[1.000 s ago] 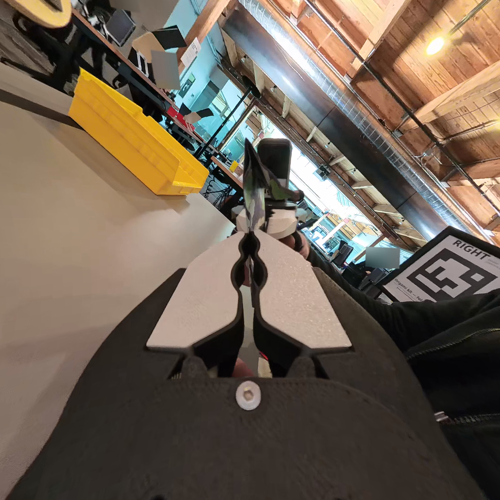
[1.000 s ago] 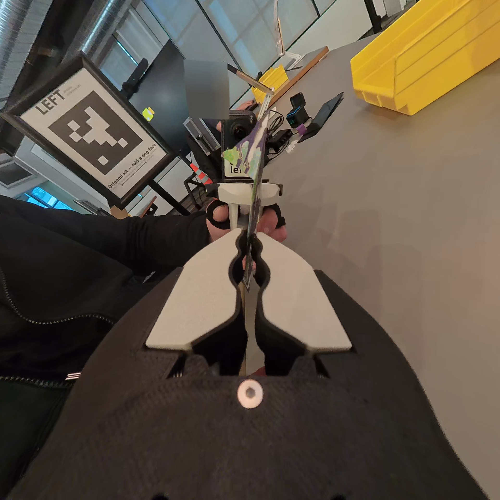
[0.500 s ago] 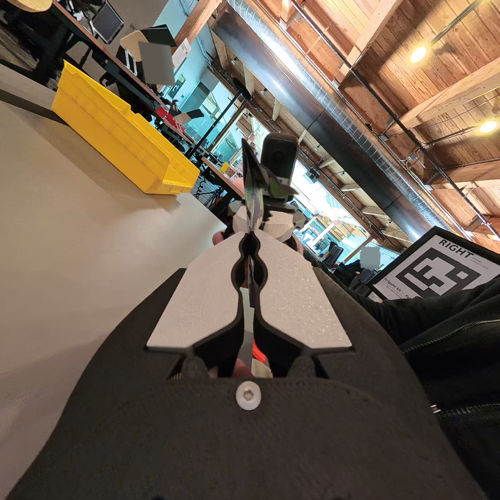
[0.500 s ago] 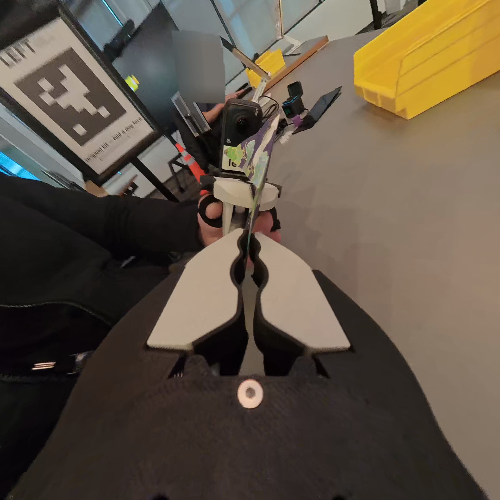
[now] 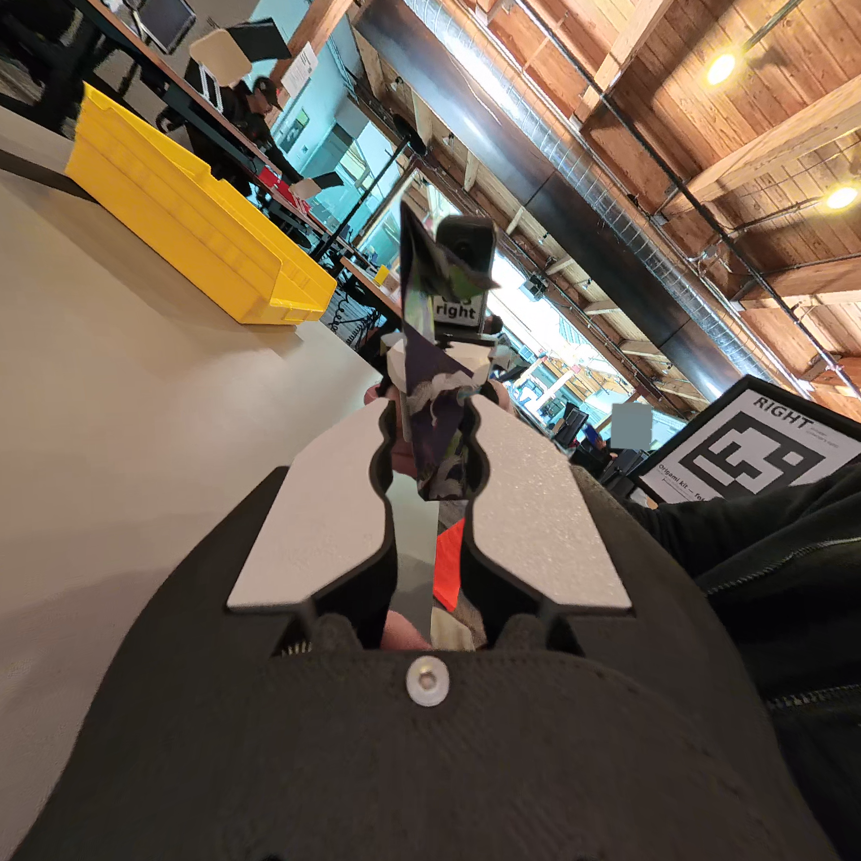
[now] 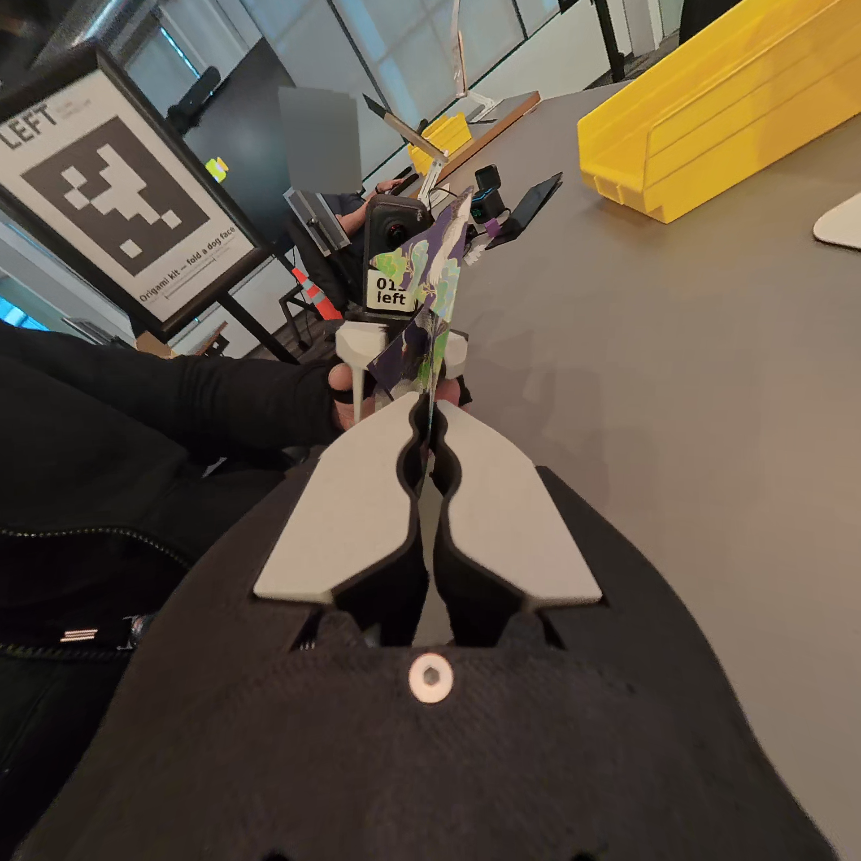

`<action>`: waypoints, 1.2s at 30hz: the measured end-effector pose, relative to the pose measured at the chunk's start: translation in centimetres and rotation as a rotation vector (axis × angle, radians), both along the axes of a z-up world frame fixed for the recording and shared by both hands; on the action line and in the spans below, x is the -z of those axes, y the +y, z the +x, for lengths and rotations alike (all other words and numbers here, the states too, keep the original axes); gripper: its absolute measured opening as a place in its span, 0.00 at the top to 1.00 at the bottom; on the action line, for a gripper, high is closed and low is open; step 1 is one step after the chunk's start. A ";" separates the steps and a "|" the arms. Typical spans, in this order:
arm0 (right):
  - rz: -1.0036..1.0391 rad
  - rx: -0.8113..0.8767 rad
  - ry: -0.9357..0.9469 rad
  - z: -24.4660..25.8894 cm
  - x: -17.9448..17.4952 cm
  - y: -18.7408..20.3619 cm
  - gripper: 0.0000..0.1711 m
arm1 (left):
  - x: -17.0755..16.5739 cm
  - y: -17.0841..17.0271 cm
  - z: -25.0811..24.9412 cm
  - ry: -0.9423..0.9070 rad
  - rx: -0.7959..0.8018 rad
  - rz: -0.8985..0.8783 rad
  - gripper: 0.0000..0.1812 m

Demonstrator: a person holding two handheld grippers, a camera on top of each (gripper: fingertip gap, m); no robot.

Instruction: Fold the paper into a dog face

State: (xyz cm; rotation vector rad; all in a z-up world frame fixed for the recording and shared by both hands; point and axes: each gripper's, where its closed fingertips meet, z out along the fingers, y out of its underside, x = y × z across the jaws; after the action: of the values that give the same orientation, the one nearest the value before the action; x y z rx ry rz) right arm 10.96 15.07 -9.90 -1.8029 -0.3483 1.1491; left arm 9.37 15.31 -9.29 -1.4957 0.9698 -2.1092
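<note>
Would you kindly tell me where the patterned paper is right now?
The patterned paper is held above the grey table, pinched by the right gripper and lying between the left gripper's parted jaws.

grippers: 2 — left gripper (image 5: 428,414), right gripper (image 6: 429,410) | folded patterned paper (image 6: 431,298): 1 | yellow bin (image 5: 186,223): 1 | framed marker signs: 2 — (image 5: 755,459), (image 6: 112,205) | desk (image 6: 652,372): 1

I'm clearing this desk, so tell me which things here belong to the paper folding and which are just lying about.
In use:
patterned paper
left gripper, open around the paper
right gripper, shut on the paper

Lying about:
yellow bin
small black camera
dark tablet
grey table
</note>
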 end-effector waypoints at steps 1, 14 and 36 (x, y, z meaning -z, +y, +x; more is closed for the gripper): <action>-0.012 -0.004 0.013 0.0 0.1 0.0 1.00 | 0.1 -0.3 0.1 0.006 0.010 0.013 0.86; -0.136 0.005 0.078 0.8 1.3 0.1 1.00 | 1.7 -1.8 0.8 0.087 0.068 0.037 0.88; -0.192 -0.046 0.083 -0.1 2.3 -0.3 1.00 | 1.8 0.0 0.7 0.073 -0.028 0.028 1.00</action>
State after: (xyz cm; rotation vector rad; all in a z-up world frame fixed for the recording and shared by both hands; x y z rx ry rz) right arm 10.88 14.75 -12.22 -1.9138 -0.2380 1.3231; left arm 10.05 15.34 -11.06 -1.5739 0.9939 -2.0260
